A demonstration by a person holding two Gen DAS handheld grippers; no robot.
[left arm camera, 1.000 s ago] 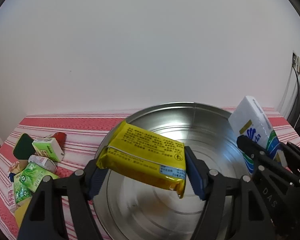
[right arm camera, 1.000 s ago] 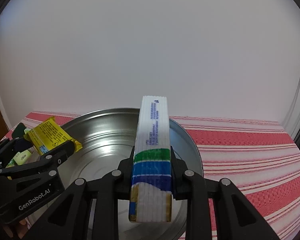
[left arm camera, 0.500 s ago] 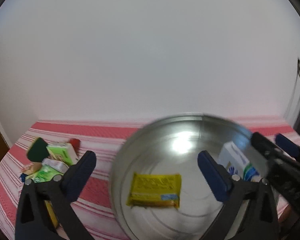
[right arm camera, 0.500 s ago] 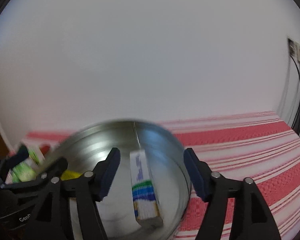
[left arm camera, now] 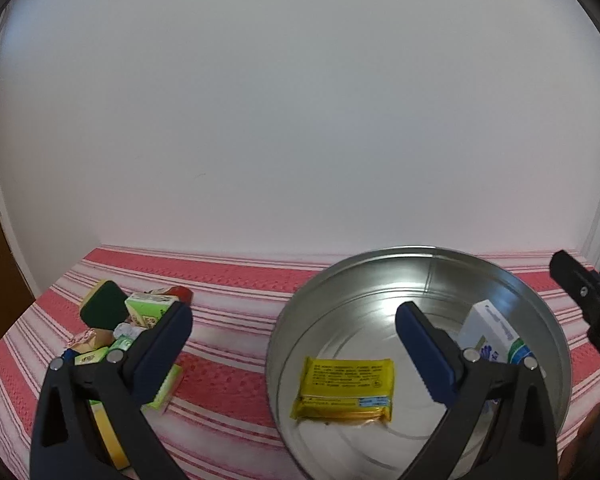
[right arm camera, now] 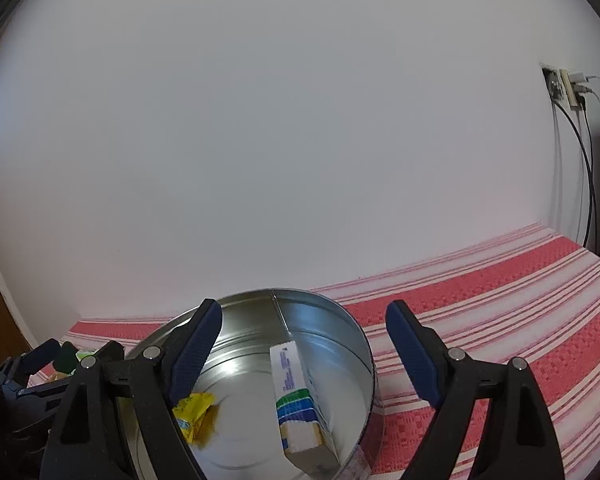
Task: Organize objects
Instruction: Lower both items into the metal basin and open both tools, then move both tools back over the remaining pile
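Note:
A round metal tin (left arm camera: 416,254) (right arm camera: 354,330) stands on the red-and-white striped cloth. A yellow packet (left arm camera: 346,388) (right arm camera: 194,410) lies flat on its floor. A white box with blue and green bands (left arm camera: 496,336) (right arm camera: 300,400) lies on its edge by the tin's right wall. My left gripper (left arm camera: 294,350) is open and empty above the tin's left rim. My right gripper (right arm camera: 304,354) is open and empty above the tin, over the white box.
A pile of small items (left arm camera: 128,320) lies on the cloth left of the tin: green cartons, a dark green sponge, a red piece, a yellow item. A wall stands close behind. Sockets and cables (right arm camera: 576,96) are at the right. Bare striped cloth (right arm camera: 500,300) lies right of the tin.
Both grippers opened and let go. The yellow packet and the white box dropped into the tin. Both grippers drew back and up; the left one shifted left.

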